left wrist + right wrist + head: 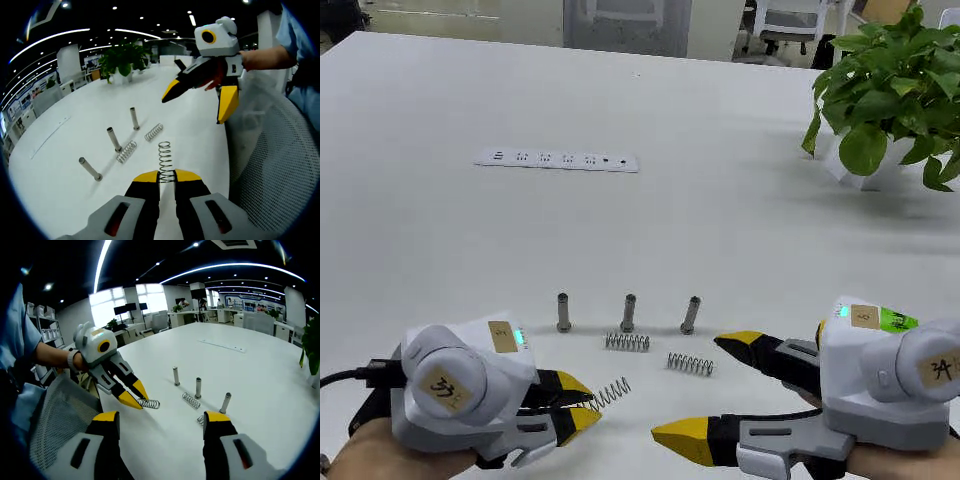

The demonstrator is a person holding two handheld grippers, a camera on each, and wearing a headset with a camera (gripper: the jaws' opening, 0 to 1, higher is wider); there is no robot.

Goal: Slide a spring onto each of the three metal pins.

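Three metal pins stand upright in a row on the white table: left pin [563, 312], middle pin [628, 313], right pin [690, 315]. One spring [627, 342] lies in front of the middle pin and a second spring [690, 364] lies to its right. My left gripper [582, 405] is shut on one end of a third spring [610, 393], which sticks out forward [164, 159] just above the table. My right gripper [700, 390] is open and bare beside the second spring. In the right gripper view its own gripper [160, 417] frames the pins [198, 387].
A white power strip [557, 159] lies farther back on the table. A potted plant [890, 90] stands at the far right. A mesh chair [280, 170] sits at the near table edge.
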